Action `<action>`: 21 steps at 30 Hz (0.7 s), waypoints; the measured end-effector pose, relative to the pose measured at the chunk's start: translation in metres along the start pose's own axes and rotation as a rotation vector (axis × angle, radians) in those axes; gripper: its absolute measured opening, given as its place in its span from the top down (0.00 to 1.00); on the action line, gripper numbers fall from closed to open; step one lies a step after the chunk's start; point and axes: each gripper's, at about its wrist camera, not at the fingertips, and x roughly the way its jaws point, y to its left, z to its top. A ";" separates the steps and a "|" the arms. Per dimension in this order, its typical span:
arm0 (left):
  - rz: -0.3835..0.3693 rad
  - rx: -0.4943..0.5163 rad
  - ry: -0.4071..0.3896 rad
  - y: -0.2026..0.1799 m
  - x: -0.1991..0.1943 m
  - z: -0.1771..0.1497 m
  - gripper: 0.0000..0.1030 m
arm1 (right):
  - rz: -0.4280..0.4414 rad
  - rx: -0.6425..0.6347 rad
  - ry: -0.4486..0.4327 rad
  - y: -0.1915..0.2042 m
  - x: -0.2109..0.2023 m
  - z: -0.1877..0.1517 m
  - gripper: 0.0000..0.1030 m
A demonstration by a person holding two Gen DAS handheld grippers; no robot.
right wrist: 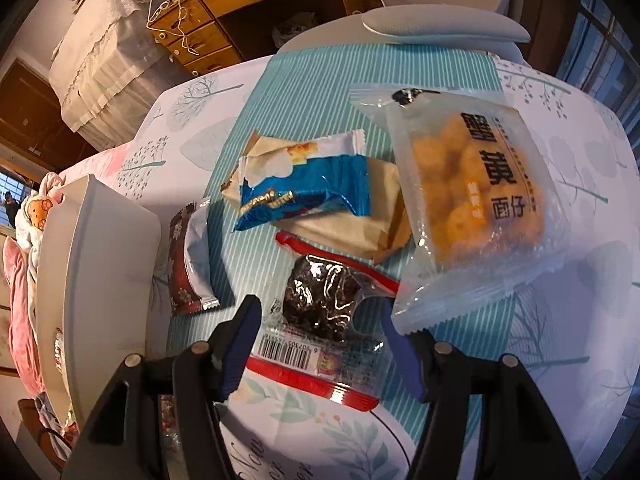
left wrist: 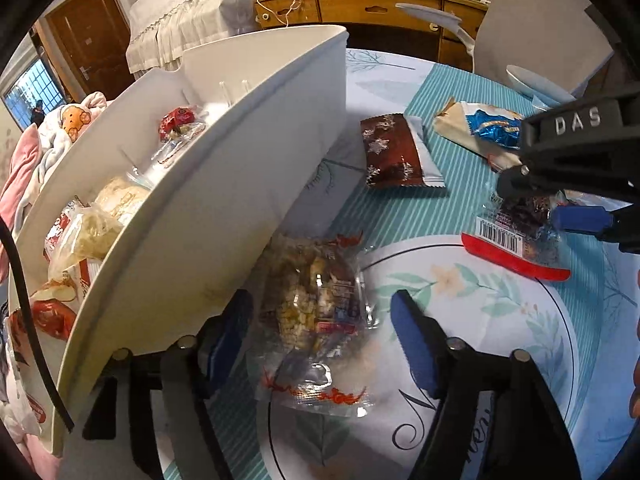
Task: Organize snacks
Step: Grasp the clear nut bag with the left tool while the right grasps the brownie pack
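In the left wrist view my left gripper (left wrist: pixel 320 336) is open and straddles a clear packet of nutty snack (left wrist: pixel 312 312) lying flat against the wall of the white bin (left wrist: pixel 224 184); neither blue pad presses it. The bin holds several wrapped snacks (left wrist: pixel 100 220). In the right wrist view my right gripper (right wrist: pixel 322 344) is open around a dark cake packet with red ends and a barcode (right wrist: pixel 320 312), its pads close to the film's edges. That gripper (left wrist: pixel 548 204) also shows at the right of the left view, over the same packet (left wrist: pixel 516 236).
A brown snowflake packet (right wrist: pixel 188 264), a blue packet (right wrist: pixel 304 196) on a beige one (right wrist: pixel 360 232) and a yellow puff packet (right wrist: pixel 480 200) lie on the teal tablecloth. The yellow packet overlaps my right finger. The white bin (right wrist: pixel 100 264) stands at the left. A chair and a wooden desk stand behind the table.
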 end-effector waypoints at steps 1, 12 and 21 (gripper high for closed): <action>-0.002 0.000 -0.001 0.001 0.002 0.002 0.39 | -0.008 -0.006 -0.002 0.001 0.000 0.001 0.48; -0.031 0.015 -0.002 0.003 -0.004 0.002 0.55 | 0.032 -0.049 -0.005 0.001 -0.004 -0.001 0.70; -0.077 0.009 0.008 0.013 -0.010 -0.002 0.55 | 0.048 -0.021 0.016 0.004 -0.010 -0.001 0.74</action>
